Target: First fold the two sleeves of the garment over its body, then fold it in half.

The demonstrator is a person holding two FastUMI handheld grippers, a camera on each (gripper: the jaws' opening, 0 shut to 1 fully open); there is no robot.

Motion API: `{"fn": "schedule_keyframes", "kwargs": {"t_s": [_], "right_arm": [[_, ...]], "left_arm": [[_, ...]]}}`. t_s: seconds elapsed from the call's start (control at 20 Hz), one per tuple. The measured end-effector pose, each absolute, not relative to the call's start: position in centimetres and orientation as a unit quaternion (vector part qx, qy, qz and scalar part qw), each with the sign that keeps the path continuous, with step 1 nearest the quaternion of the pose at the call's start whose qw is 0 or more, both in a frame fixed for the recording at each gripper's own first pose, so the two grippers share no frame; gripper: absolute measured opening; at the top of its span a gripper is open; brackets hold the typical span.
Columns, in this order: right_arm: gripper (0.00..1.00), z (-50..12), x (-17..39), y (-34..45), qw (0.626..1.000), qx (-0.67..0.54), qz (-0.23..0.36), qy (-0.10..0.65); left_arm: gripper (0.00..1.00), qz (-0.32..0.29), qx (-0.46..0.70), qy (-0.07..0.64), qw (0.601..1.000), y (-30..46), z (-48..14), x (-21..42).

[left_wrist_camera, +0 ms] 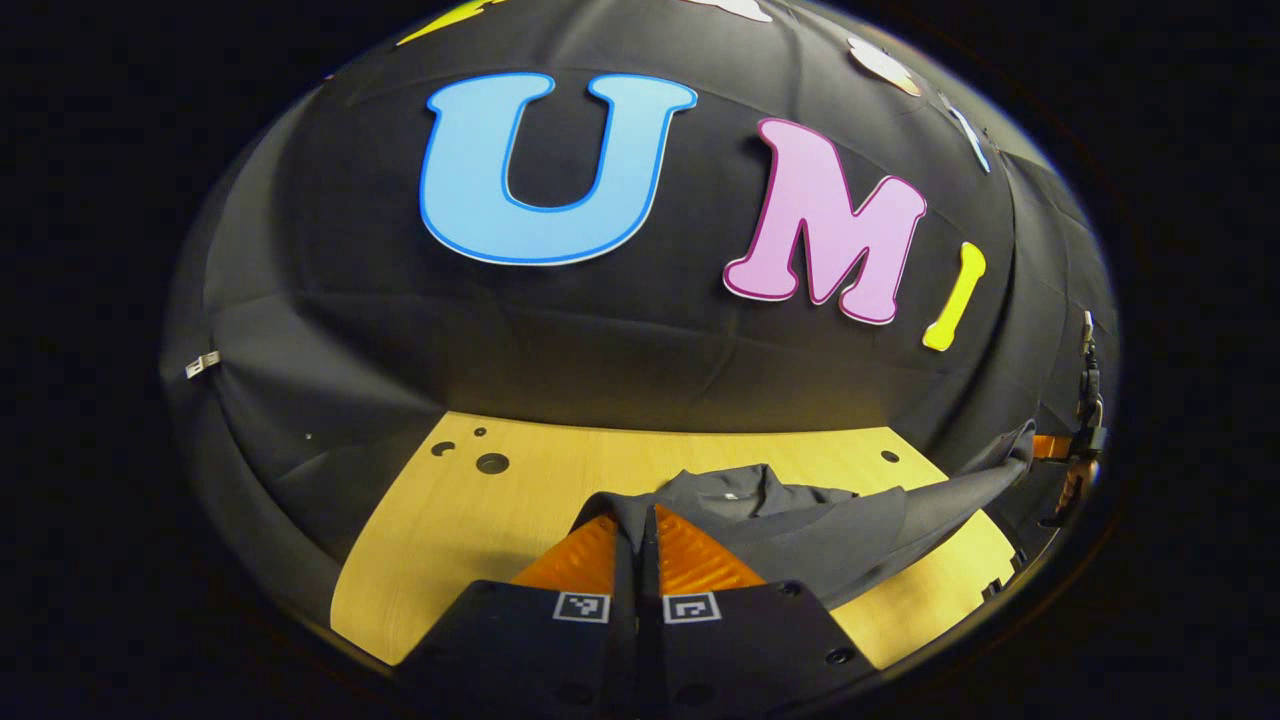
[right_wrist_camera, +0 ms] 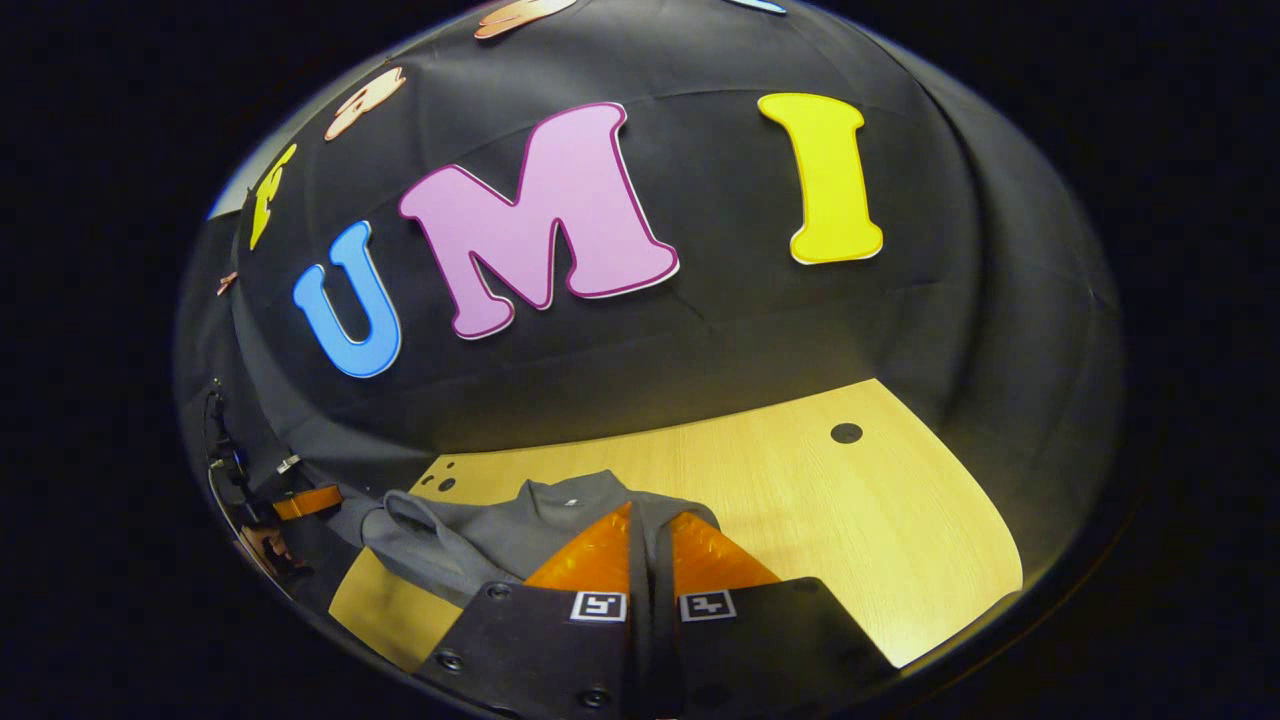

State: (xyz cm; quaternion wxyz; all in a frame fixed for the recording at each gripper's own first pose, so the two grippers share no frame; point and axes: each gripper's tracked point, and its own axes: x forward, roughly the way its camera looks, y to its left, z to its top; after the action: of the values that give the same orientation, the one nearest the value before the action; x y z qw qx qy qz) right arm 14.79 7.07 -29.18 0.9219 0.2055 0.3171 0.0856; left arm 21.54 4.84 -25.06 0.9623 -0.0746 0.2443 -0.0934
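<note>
My left gripper [left_wrist_camera: 635,515] has its two orange fingers [left_wrist_camera: 577,560] drawn close together, with only a thin dark strip between them — a pinch of the dark grey garment [left_wrist_camera: 800,525], whose cloth runs straight up into that gap. From the pinch, in the left gripper view, the fabric spreads away to the right across the light wooden table [left_wrist_camera: 450,530], its collar [left_wrist_camera: 725,490] lying just beyond the fingertips. Farther right a stretch of the same cloth rises off the table in a taut band toward the far edge, where I can make out the other gripper with a bit of orange on it; how its fingers stand there I cannot tell from this view.

My right gripper [right_wrist_camera: 650,520] is likewise narrowed to a slit, and the grey cloth reaches up to and between its orange fingers [right_wrist_camera: 595,555], so it too is clamped on the garment. In the right gripper view the garment spreads out to the left of the fingers, collar just past the tips, and a sleeve [right_wrist_camera: 400,515] curls up in a loop at the left. Beyond that loop the cloth lifts toward the left gripper at the far left edge, one orange finger showing — small and dim there. The table to the right of my fingers is bare wood with a dark round hole [right_wrist_camera: 846,432] near the back.
</note>
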Motion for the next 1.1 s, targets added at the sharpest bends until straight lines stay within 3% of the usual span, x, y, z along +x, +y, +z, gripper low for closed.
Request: {"fn": "schedule_keyframes", "kwargs": {"t_s": [0.75, 1.1], "right_arm": [[0.05, -42.0, 23.4, 8.5, 0.912, 0.186, 0.065, 0.361], [0.05, -49.7, 25.4, 9.5, 0.896, 0.204, 0.053, 0.391]], "left_arm": [[0.02, -0.06, -0.065, 0.316, 0.945, 4.5, -37.6, 31.6], [0.05, -0.036, -0.036, 0.357, 0.933, 4.6, -44.1, 33.6]]}}
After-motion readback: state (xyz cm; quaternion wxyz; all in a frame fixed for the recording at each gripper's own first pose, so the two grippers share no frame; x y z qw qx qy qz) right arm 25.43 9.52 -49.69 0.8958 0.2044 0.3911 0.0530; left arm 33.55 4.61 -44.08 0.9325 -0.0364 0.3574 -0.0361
